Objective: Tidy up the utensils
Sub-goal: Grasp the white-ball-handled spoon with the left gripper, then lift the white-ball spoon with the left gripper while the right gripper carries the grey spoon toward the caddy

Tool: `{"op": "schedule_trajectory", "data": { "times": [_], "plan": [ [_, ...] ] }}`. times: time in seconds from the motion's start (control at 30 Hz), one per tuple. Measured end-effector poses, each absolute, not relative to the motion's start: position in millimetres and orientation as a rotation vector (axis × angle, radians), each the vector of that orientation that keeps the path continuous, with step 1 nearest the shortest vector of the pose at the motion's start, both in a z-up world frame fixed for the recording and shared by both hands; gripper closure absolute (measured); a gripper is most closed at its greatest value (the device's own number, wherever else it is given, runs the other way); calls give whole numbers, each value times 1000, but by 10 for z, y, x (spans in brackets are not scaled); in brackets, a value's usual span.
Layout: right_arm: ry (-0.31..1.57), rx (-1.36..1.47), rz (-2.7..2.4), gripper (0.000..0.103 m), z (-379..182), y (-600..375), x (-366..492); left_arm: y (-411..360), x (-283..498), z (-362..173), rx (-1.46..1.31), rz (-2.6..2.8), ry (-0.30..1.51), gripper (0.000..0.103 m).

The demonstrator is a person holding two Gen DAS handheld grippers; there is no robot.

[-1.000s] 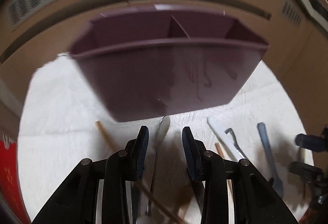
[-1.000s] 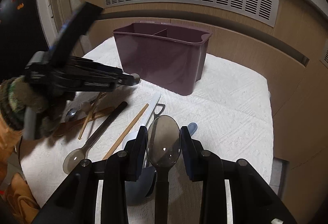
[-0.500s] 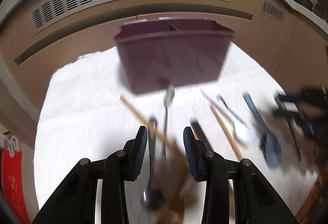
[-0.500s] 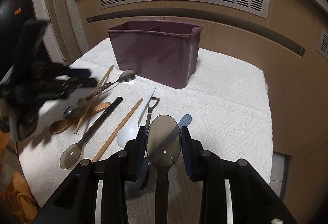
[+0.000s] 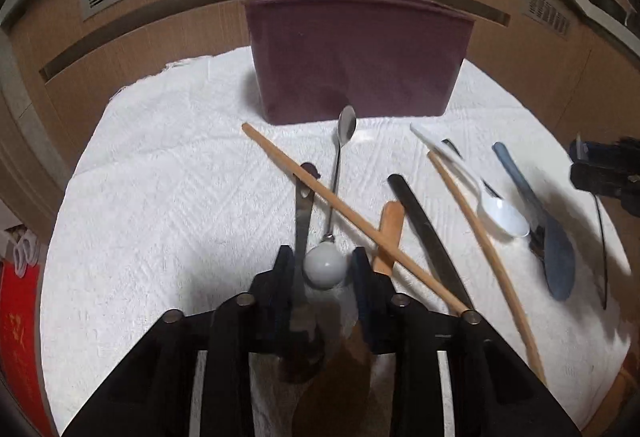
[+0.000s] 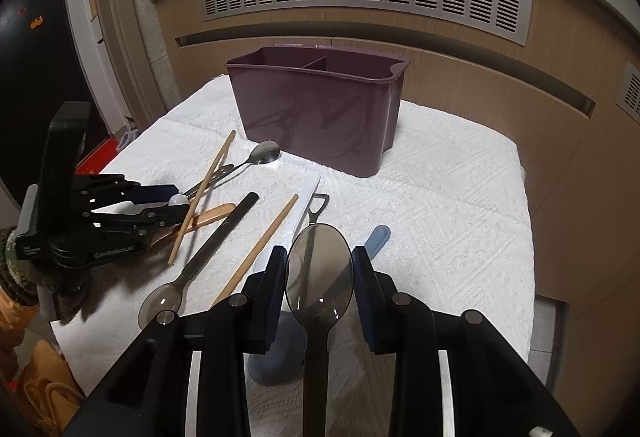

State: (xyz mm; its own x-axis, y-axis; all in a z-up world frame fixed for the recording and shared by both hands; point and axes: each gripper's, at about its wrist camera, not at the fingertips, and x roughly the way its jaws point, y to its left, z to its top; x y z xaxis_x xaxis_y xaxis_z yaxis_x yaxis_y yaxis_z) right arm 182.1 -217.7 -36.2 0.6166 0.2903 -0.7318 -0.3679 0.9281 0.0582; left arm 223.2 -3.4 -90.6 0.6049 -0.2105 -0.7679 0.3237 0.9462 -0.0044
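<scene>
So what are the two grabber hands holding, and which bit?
The right gripper holds a smoky clear plastic spoon by its bowl. The left gripper, just closing, straddles a metal teaspoon's white ball end; grip unclear.

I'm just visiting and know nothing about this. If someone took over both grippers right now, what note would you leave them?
Left gripper: jaws just closing around the white knob of a metal spoon on the towel; no firm grip visible yet.
Right gripper: shut on a smoky plastic spoon, held above the towel.
Purple caddy: upright at the back; nothing sticks out of it.
To do: everything. Chopsticks, white spoon, blue spoon and others lie loose.
</scene>
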Motion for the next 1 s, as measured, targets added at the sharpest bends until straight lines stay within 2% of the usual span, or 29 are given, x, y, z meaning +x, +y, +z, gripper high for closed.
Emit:
{"op": "schedule_trajectory", "data": {
  "times": [0.1, 0.47, 0.9, 1.0],
  "plan": [
    [825, -98, 365, 73, -331, -2177, 1768, -30, 2112, -815, 145, -301, 813, 80],
    [734, -111, 357, 73, -28, -2075, 1399, 129, 1483, -12, 82, -309, 558, 81],
    [647, -110, 355, 73, 334, -2046, 1166, 141, 990, 624, 42, -363, 389, 81],
    [608, -121, 356, 73, 458, -2025, 1102, 72, 958, 722, 75, -390, 403, 81]
  ]
}}
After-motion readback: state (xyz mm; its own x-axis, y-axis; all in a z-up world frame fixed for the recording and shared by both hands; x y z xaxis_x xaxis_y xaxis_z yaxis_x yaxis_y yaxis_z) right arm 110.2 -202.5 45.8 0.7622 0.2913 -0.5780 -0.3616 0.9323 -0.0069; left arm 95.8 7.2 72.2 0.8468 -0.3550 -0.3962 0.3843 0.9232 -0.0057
